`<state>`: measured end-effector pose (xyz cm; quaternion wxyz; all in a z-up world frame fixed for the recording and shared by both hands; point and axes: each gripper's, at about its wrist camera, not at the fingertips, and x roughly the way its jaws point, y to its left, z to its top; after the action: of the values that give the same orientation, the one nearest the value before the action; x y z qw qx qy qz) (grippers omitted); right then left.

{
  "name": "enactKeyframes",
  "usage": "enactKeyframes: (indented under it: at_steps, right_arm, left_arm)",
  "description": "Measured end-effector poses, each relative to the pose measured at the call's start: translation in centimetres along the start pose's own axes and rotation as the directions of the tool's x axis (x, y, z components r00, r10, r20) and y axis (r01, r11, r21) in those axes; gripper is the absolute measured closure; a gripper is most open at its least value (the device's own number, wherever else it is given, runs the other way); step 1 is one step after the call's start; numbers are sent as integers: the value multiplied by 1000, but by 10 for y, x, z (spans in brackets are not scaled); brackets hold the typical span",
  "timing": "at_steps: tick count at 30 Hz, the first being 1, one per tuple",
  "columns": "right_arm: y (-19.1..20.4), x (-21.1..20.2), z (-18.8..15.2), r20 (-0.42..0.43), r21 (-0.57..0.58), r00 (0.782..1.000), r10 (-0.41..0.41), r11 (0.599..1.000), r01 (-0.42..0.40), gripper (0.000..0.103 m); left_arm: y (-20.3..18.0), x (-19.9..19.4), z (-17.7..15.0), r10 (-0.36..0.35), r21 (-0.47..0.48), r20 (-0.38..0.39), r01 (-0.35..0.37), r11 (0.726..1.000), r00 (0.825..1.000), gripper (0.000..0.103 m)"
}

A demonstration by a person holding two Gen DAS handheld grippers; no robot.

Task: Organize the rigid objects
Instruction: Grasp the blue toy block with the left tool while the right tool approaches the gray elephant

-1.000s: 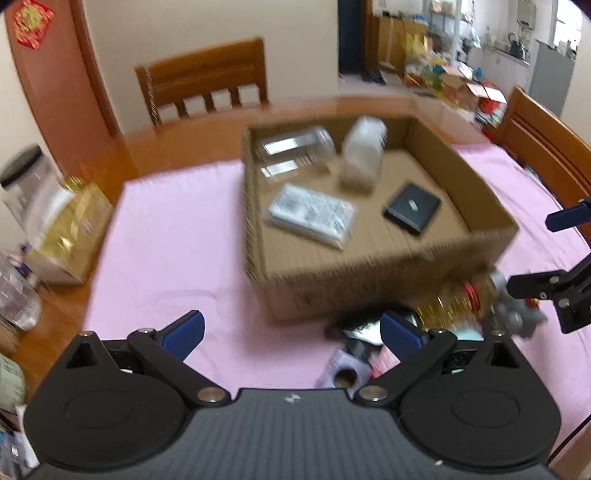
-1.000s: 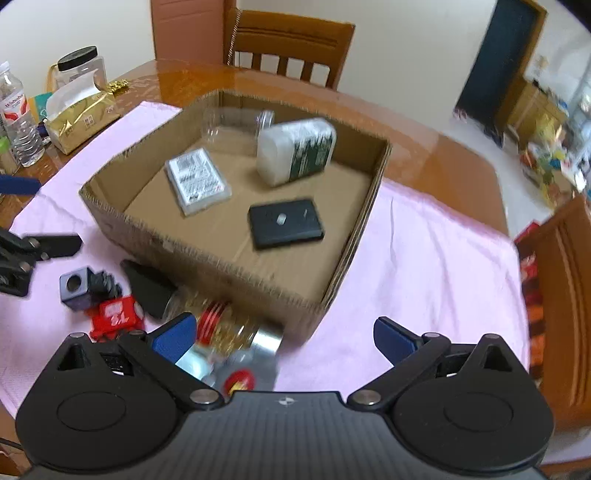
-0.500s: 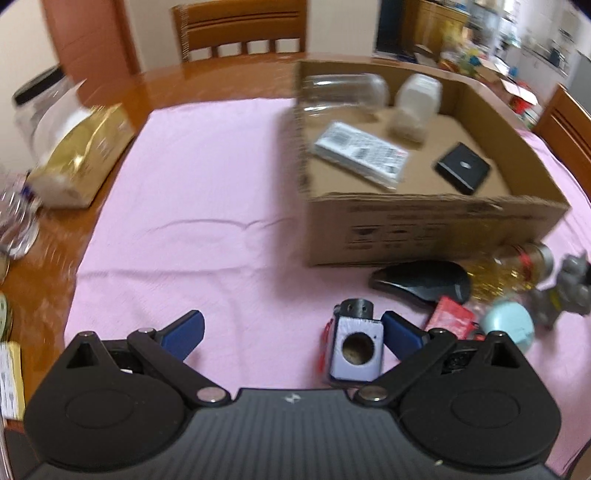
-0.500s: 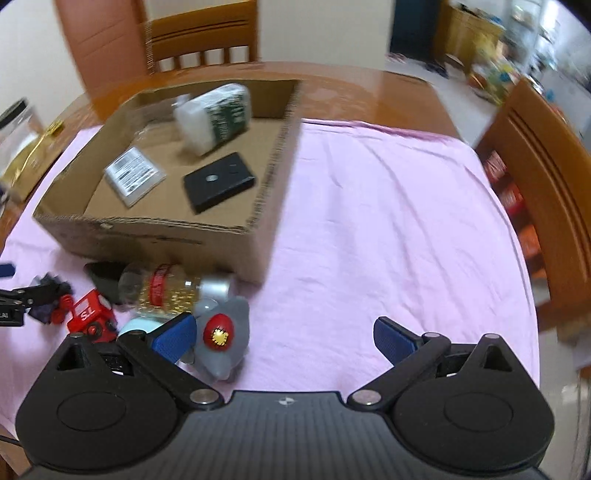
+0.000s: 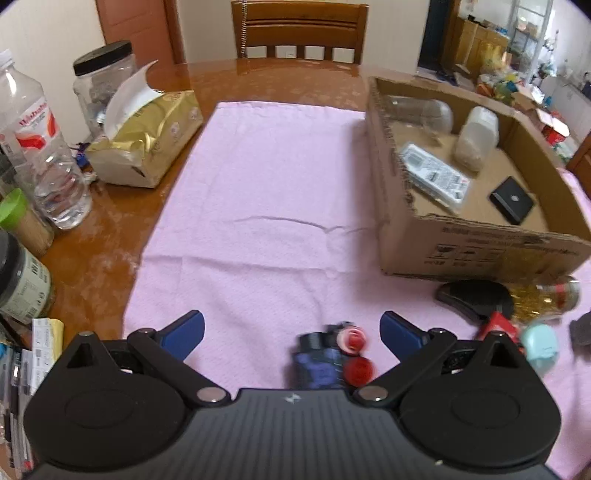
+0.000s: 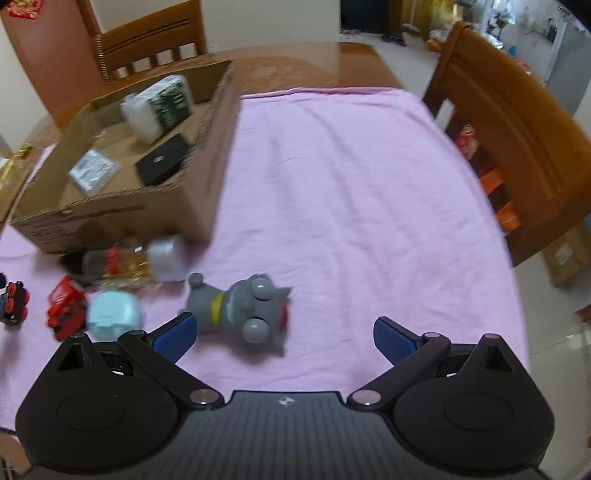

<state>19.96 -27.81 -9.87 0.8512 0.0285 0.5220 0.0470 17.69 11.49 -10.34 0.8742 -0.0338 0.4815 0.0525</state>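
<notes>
A shallow cardboard box [image 5: 476,251] [image 6: 122,218] on the pink cloth holds a clear jar, a white container [image 5: 476,136], a flat white packet [image 5: 436,177] and a black square block [image 5: 511,199]. In front of the box lie a black mouse [image 5: 472,295], a bottle of gold bits [image 5: 543,297] [image 6: 133,262], a red toy [image 6: 64,308] and a pale blue case [image 6: 112,312]. My left gripper [image 5: 291,330] is open around a blurred blue toy train with red wheels [image 5: 325,362]. My right gripper [image 6: 282,332] is open, with a grey toy figure [image 6: 243,308] lying between its fingers.
On the bare wood at the left stand a gold tissue pack [image 5: 147,140], a water bottle [image 5: 40,155], a black-lidded jar [image 5: 99,81] and other jars. Wooden chairs stand behind the table [image 5: 301,29] and at its right side [image 6: 509,136].
Both grippers swung away from the box and dropped toward the loose toys. The left now frames the blue train, the right now frames the grey figure. Both stayed open.
</notes>
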Motion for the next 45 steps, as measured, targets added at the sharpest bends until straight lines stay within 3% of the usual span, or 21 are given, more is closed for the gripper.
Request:
enactKeyframes:
  at_steps: [5,8,10,12,19,25,28,30,45]
  right_arm:
    - [19,26,-13,-25,-36,1000,15,999,-16,0]
    - [28,44,-22,-45,-58,999,-8,998,6,0]
    - [40,45,-29,-11,-133,998,-59,989,57,0]
    - [43,45,-31,4,-139,999,-47,989,47,0]
    - [44,45,-31,19,-135,999,-47,990,49,0]
    - [43,43,-36,34,-126,998,-51,991,55,0]
    - [44,43,-37,38,-122,998,-53,991,57,0]
    - [44,43,-36,30,-120,998,-54,991,57,0]
    - [48,54,-18,44,-95,997,-64,993,68,0]
  left_arm:
    - [-11,-7,-8,-82,32,-14,82,996,997,2]
    - [-19,-4,-19,-63,55,-14,63,996,998,2]
    - [-19,2,-25,-47,53,-20,48,997,999,3]
    - [-16,9,-30,-41,41,-32,42,998,999,6]
    - [-15,20,-34,-42,4,-31,42,999,999,36]
    - [-30,21,-32,-44,71,-14,45,996,999,43]
    - [-36,21,-31,-52,122,1,51,991,999,53]
    - [-34,21,-30,-80,142,-9,81,987,997,54]
    - [-32,19,-36,-70,127,5,69,990,998,53]
